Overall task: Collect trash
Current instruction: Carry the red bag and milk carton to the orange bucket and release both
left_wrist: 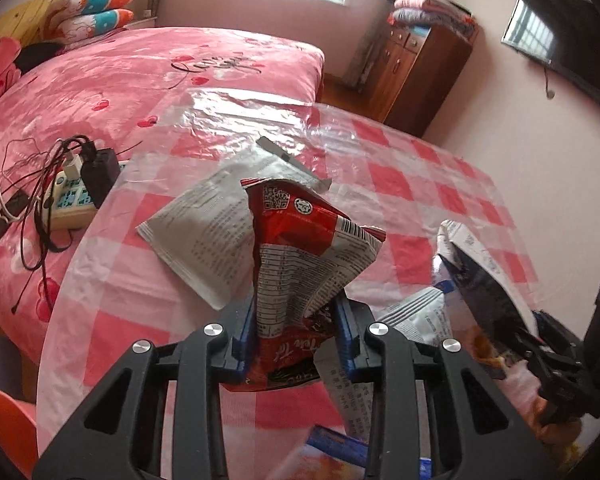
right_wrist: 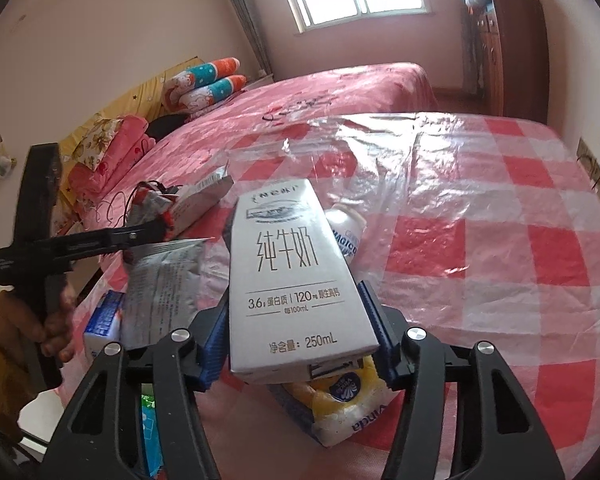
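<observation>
So both claws are clamped down — left gripper (left_wrist: 296, 344) squeezing a crumpled red wrapper (left_wrist: 300, 248) mid-frame, right gripper (right_wrist: 296, 344) pinching the white milk carton (right_wrist: 290, 280) at centre.

Red snack wrapper (left_wrist: 296, 264): crumpled, printed side w/ QR code + barcode facing up, pinched upright above the table.

Silver foil pouch (left_wrist: 204, 236): lies flat just behind it, small print on top.

White milk carton (right_wrist: 296, 284): 250mL, black lettering, tilted back, gripped at its sides near the base.

Yellow tissue pack (right_wrist: 348, 412): directly under the carton.

White bottle (right_wrist: 346, 236): partly hidden behind the carton.

Blue-white box (right_wrist: 104, 320): at table edge, 1 more foil pouch (right_wrist: 162, 284) leaning over it.
</observation>
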Available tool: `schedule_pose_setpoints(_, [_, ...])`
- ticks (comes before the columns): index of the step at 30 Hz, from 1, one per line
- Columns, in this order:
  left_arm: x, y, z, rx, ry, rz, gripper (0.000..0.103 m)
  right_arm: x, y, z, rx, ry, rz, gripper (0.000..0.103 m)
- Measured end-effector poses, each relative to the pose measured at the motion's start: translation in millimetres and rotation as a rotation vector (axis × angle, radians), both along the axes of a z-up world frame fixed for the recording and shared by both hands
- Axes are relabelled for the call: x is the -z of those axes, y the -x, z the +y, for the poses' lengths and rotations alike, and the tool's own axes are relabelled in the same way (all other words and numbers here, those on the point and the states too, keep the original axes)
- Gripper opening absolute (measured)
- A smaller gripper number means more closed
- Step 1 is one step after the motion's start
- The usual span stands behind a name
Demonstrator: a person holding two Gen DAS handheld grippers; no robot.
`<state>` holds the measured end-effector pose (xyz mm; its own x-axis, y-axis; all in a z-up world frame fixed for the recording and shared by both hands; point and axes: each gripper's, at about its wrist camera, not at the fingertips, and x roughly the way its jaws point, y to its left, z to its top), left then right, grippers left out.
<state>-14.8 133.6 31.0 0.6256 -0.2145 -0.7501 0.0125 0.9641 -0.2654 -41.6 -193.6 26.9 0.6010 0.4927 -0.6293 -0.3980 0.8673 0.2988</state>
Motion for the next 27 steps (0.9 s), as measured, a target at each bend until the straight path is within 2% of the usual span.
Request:
schedule_pose_setpoints(10, [-29,36,13,0.005,0.099,-0.076,0.033,-2,12,4,0.046,-0.025,-0.012,0.057])
schedule_pose_setpoints(17, [-37,63,31,-0.005,0.161,-0.118,0.033,-18,25,0,0.097,-0.056,-0.052,0.057])
schedule_pose_setpoints(27, [-44,84,54,-0.028,0.235,-0.168,0.033,-24,39,-4,0.123,-0.074,-0.03,0.057])
